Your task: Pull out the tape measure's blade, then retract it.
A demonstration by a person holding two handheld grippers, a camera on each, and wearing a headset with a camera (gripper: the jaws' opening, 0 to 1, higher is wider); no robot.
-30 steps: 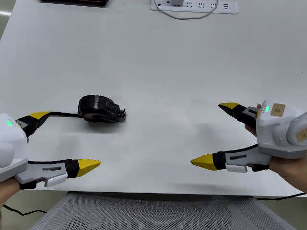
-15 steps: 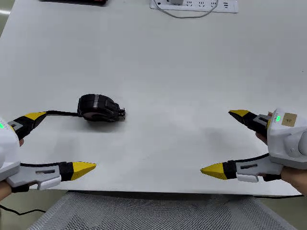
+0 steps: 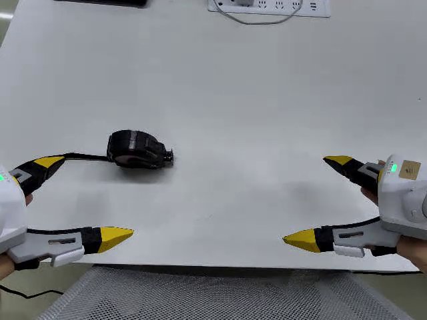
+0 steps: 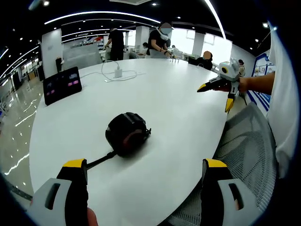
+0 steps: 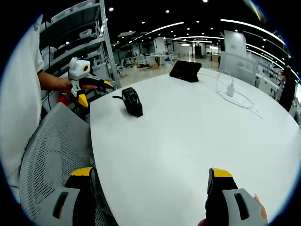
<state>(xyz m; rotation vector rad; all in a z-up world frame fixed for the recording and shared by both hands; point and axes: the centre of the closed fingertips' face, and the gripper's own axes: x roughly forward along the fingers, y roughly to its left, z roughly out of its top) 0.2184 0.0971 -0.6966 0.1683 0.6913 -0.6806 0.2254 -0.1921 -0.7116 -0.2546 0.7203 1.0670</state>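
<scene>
While the black tape measure [image 3: 137, 150] lies on the left part of the white tabletop [image 3: 233, 100] with its blade tucked in, nothing touches it. Its strap [image 3: 87, 158] runs toward the left tool [image 3: 92, 197], which is released, jaws wide and empty, just beside it. The right tool [image 3: 310, 199] is released too, empty and well apart. A power strip [image 3: 270, 7] sits at the far edge.

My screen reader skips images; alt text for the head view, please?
A black tape measure lies on a white table, blade retracted. The left gripper and right gripper hang open near the front edge, neither holding the tape measure. A power strip sits at the far edge.
</scene>
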